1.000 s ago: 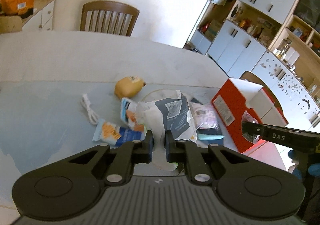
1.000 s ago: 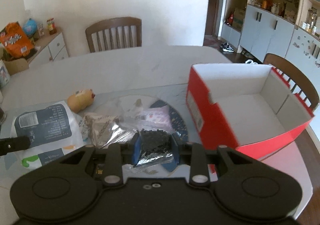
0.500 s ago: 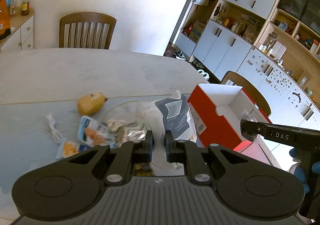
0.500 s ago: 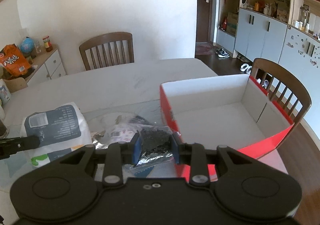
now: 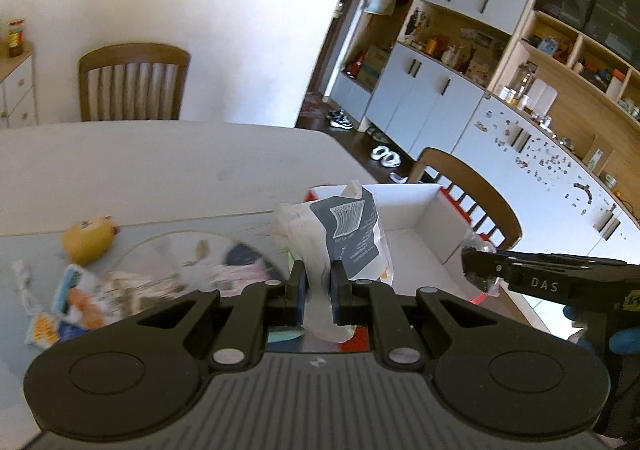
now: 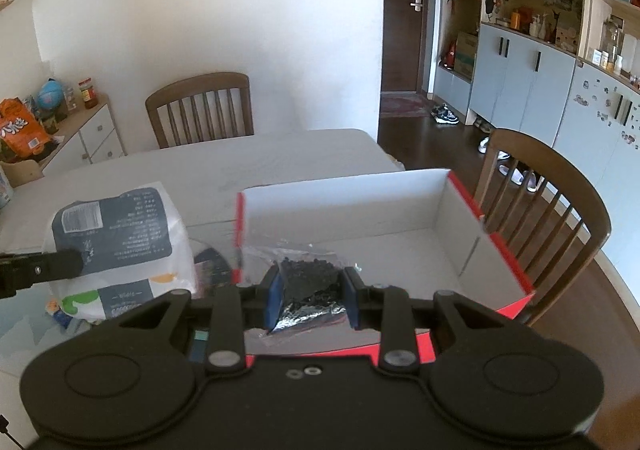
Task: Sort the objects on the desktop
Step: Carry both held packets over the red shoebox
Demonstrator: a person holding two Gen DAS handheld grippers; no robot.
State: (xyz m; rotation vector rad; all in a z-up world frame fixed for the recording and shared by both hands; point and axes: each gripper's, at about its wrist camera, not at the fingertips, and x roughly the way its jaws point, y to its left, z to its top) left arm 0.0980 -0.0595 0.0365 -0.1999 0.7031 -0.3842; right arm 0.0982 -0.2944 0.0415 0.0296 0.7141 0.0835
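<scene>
Gripping two packets [image 5: 344,234] [image 6: 310,286], one box [image 6: 460,250]

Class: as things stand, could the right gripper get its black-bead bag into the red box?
Probably yes. The right gripper holds the bead bag at the red box's near wall, its top open and nothing in the way.

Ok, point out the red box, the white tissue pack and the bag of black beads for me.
red box [image 6: 500,246], right wrist view, on its right wall.
white tissue pack [image 5: 352,226], left wrist view, on its dark label.
bag of black beads [image 6: 310,282], right wrist view, on the beads.
</scene>
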